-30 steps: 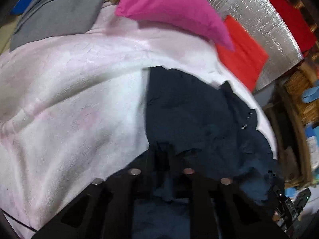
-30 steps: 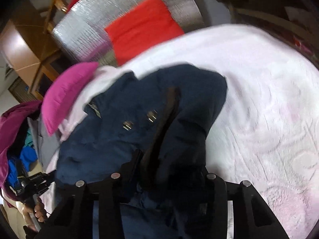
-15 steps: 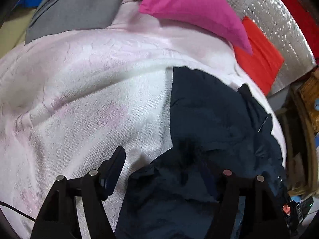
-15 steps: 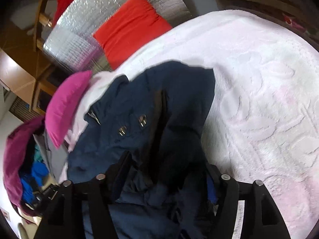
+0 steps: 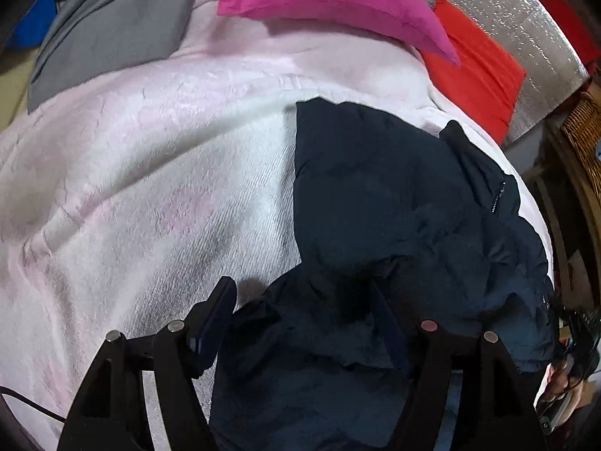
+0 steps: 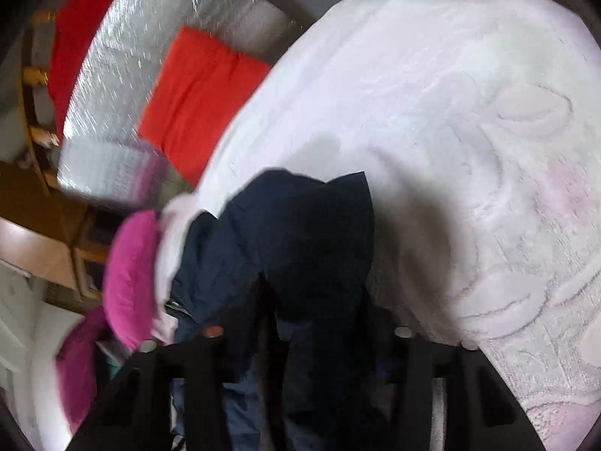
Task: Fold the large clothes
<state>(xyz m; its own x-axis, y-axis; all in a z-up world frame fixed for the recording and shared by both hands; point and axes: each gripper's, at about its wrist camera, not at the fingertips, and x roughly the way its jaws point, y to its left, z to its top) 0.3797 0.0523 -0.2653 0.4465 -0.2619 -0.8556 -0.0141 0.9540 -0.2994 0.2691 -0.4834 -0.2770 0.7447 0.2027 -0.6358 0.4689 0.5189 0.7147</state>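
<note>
A dark navy jacket [image 5: 383, 203] lies crumpled on a pale pink fleece blanket [image 5: 150, 173], with a zip showing on its right side. My left gripper [image 5: 304, 300] is open, its fingers spread wide, with a bunch of the jacket's near edge lying between them. In the right wrist view the jacket [image 6: 300, 233] fills the centre and its fabric covers my right gripper [image 6: 311, 300]. The right fingers stand wide apart, with jacket fabric bunched between them. This view is blurred.
A magenta pillow [image 5: 330, 3] and a red cushion [image 5: 473, 67] lie at the blanket's far edge against a silver foil panel [image 5: 526, 18]. A grey garment [image 5: 112, 26] lies far left. A wicker basket [image 5: 582, 131] stands at the right. The blanket [image 6: 469, 131] stretches right of the jacket.
My left gripper has opened from shut on the jacket to wide open. My right gripper has also spread and swung, so the jacket now looks smaller and lower in its view.
</note>
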